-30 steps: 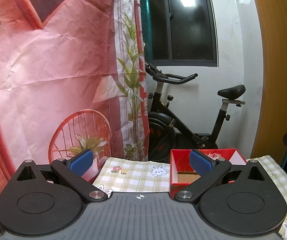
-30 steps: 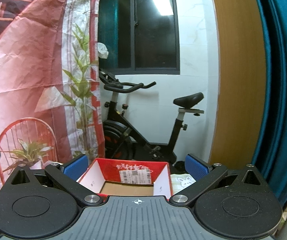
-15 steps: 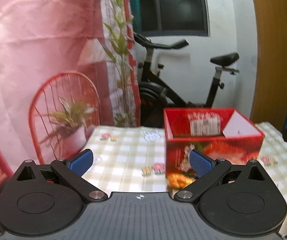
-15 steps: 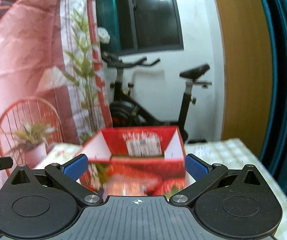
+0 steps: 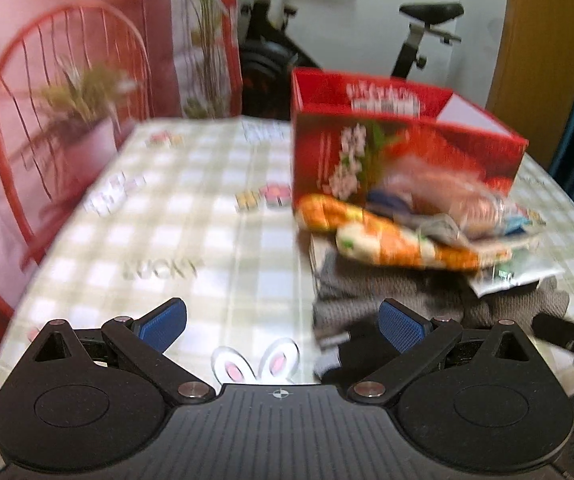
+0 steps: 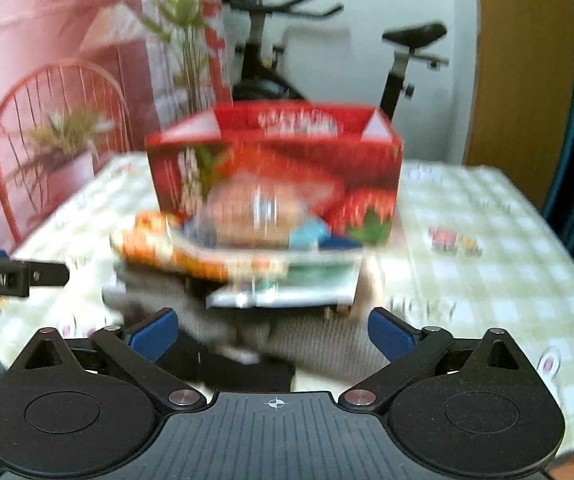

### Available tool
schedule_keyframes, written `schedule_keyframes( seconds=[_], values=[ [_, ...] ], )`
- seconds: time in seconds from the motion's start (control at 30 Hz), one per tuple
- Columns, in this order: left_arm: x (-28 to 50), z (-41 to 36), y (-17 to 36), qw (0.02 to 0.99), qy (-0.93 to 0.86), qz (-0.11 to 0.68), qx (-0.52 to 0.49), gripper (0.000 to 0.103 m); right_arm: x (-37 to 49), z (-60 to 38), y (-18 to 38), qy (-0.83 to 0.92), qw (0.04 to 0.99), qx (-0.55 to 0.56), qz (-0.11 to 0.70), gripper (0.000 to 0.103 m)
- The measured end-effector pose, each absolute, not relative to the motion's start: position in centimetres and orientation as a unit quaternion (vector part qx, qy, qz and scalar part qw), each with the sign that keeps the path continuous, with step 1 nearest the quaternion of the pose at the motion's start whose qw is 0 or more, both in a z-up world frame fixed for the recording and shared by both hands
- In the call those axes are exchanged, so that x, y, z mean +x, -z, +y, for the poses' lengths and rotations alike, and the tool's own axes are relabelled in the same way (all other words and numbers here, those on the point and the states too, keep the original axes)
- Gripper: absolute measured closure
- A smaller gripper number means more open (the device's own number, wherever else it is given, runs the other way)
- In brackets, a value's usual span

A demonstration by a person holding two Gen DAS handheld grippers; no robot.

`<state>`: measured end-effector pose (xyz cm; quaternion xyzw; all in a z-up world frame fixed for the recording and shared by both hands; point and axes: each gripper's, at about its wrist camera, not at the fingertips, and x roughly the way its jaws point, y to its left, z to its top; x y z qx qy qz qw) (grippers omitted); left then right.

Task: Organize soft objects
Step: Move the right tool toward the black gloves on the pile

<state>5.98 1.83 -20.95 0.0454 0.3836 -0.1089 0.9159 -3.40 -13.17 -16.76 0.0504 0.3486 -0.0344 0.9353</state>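
Note:
A pile of soft things lies on the checked tablecloth [image 5: 167, 240] in front of a red open box [image 5: 399, 136]. On top is an orange patterned cloth [image 5: 383, 236]; under it a grey knit cloth [image 5: 391, 288] and blurred packets. My left gripper [image 5: 283, 324] is open and empty, above the table's near edge, left of the pile. My right gripper [image 6: 273, 332] is open and empty, just before the pile [image 6: 247, 264], with the red box [image 6: 275, 164] behind it. Both views are blurred.
A pink printed backdrop [image 5: 47, 40] hangs at the left. An exercise bike [image 5: 419, 36] stands behind the table by a white wall. A wooden panel [image 6: 523, 60] and teal curtain are at the right. The left gripper's finger [image 6: 15, 276] shows at the right view's left edge.
Both grippers have tilted downward, so the tabletop, box front and the pile have come into view. The jaws stay open.

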Motion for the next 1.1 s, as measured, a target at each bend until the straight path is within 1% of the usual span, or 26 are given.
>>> schedule_keyframes(
  seconds=[0.1, 0.13, 0.2, 0.3, 0.37, 0.4, 0.53, 0.6, 0.67, 0.83, 0.9, 1.03, 1.1],
  values=[
    [6.3, 2.1, 22.7, 0.904, 0.119, 0.410, 0.029, 0.000, -3.5, -13.4, 18.7, 0.026, 0.923, 0.068, 0.378, 0.016],
    [6.6, 2.1, 23.2, 0.900, 0.123, 0.417, 0.023, 0.001, -3.4, -13.6, 19.2, 0.026, 0.920, 0.072, 0.385, 0.021],
    [7.5, 3.0, 23.3, 0.895, 0.130, 0.427, -0.001, 0.004, -3.4, -13.8, 20.0, 0.025, 0.915, 0.080, 0.395, 0.023],
    [8.7, 4.7, 22.7, 0.902, 0.133, 0.409, -0.035, 0.004, -3.3, -13.9, 20.6, 0.022, 0.913, 0.085, 0.399, 0.025],
    [9.1, 5.1, 22.4, 0.907, 0.139, 0.396, -0.025, 0.004, -3.1, -13.9, 20.9, 0.018, 0.911, 0.087, 0.403, 0.031],
    [9.2, 5.1, 22.4, 0.909, 0.147, 0.391, -0.015, 0.006, -3.1, -14.0, 20.9, 0.016, 0.909, 0.089, 0.406, 0.032],
    [9.4, 4.8, 22.4, 0.909, 0.179, 0.376, 0.036, 0.014, -2.7, -13.9, 21.4, 0.007, 0.906, 0.094, 0.413, 0.038],
    [9.4, 4.5, 22.5, 0.907, 0.182, 0.375, 0.051, 0.017, -2.6, -13.9, 21.6, 0.005, 0.905, 0.096, 0.414, 0.040],
    [9.2, 4.0, 22.3, 0.902, 0.190, 0.384, 0.046, 0.021, -2.4, -13.9, 21.7, 0.003, 0.904, 0.098, 0.415, 0.044],
    [8.1, 3.4, 24.8, 0.879, 0.224, 0.420, 0.013, 0.034, -2.0, -13.9, 22.2, -0.002, 0.901, 0.101, 0.421, 0.052],
    [7.6, 3.0, 25.7, 0.873, 0.235, 0.428, 0.009, 0.036, -2.0, -14.0, 22.4, -0.003, 0.899, 0.104, 0.425, 0.055],
    [7.1, 2.1, 26.7, 0.870, 0.245, 0.428, 0.013, 0.037, -1.9, -14.1, 22.9, -0.005, 0.896, 0.113, 0.430, 0.059],
    [7.1, 1.8, 27.1, 0.868, 0.249, 0.430, 0.015, 0.037, -1.8, -14.1, 23.2, -0.006, 0.894, 0.116, 0.432, 0.059]
  ],
)
